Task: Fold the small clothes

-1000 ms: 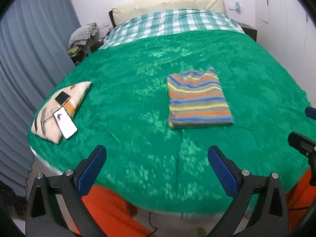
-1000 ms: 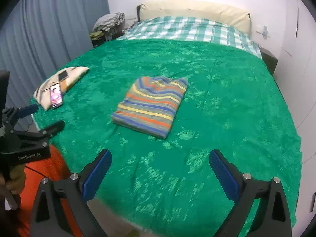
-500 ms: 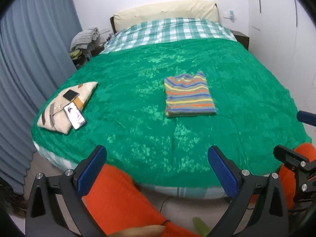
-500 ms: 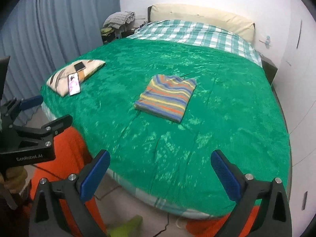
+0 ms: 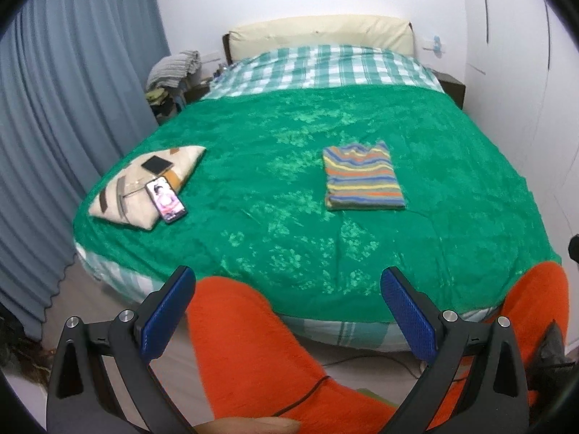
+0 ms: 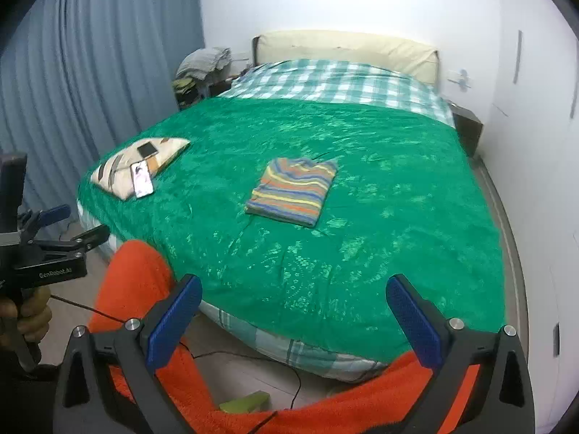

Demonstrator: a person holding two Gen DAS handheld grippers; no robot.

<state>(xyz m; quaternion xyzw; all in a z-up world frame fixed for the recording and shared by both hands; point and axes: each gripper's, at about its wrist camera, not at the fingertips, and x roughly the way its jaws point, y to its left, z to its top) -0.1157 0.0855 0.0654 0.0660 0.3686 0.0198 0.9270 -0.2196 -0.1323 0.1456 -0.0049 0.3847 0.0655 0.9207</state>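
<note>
A striped garment [image 5: 362,179] lies folded into a neat rectangle on the green bedspread [image 5: 289,137], right of the bed's middle; it also shows in the right wrist view [image 6: 294,191]. My left gripper [image 5: 287,285] is open and empty, held off the foot of the bed above orange-clad legs [image 5: 253,347]. My right gripper [image 6: 293,296] is open and empty, also back from the bed's foot. The left gripper shows at the left edge of the right wrist view [image 6: 63,226].
A beige patterned pillow [image 5: 144,184] with a lit phone [image 5: 166,204] and a dark wallet on it lies at the bed's left edge. Grey curtains [image 5: 54,126] hang left. A white wall and wardrobe stand right. A cable runs across the floor [image 6: 253,358].
Both grippers have pulled back and away from the bed; the folded garment now looks smaller and farther. Orange legs and floor have come into view. The garment has not moved.
</note>
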